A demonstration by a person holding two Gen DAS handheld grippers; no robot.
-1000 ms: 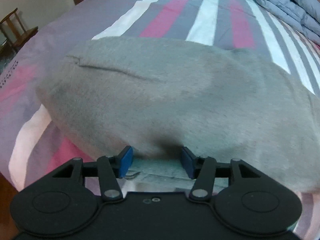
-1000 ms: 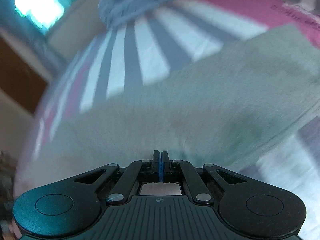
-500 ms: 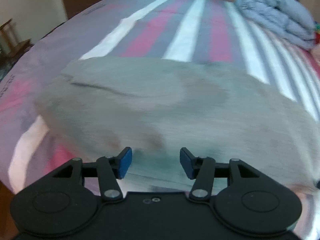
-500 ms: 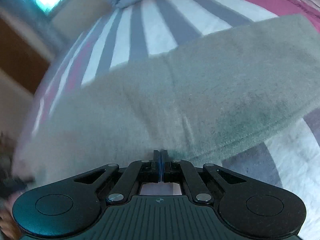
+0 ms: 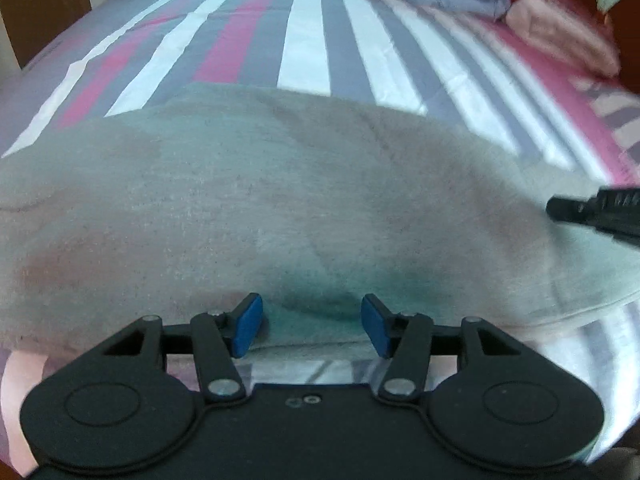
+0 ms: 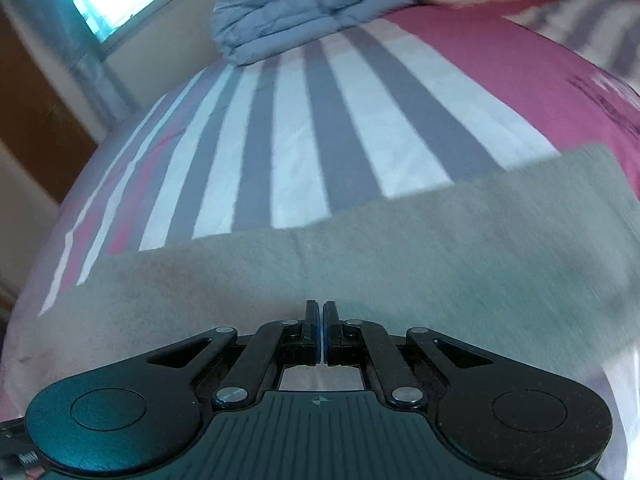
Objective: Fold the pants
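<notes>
Left wrist view: the grey pants [image 5: 280, 208] are seen laid flat across the striped bed [image 5: 308, 52], apparently spread lengthwise so a fold can be made along them. The left gripper [image 5: 312, 326] is held low over the near edge, probably to take that hem; its jaws are opening, about half wide, with cloth lying under the gap but nothing pressed by the pads [image 5: 248, 326]. In the right wrist view, the right gripper [image 6: 321, 334] is seen fully closed above the pants [image 6: 360, 264]; whether a thin layer is pinched cannot be told.
</notes>
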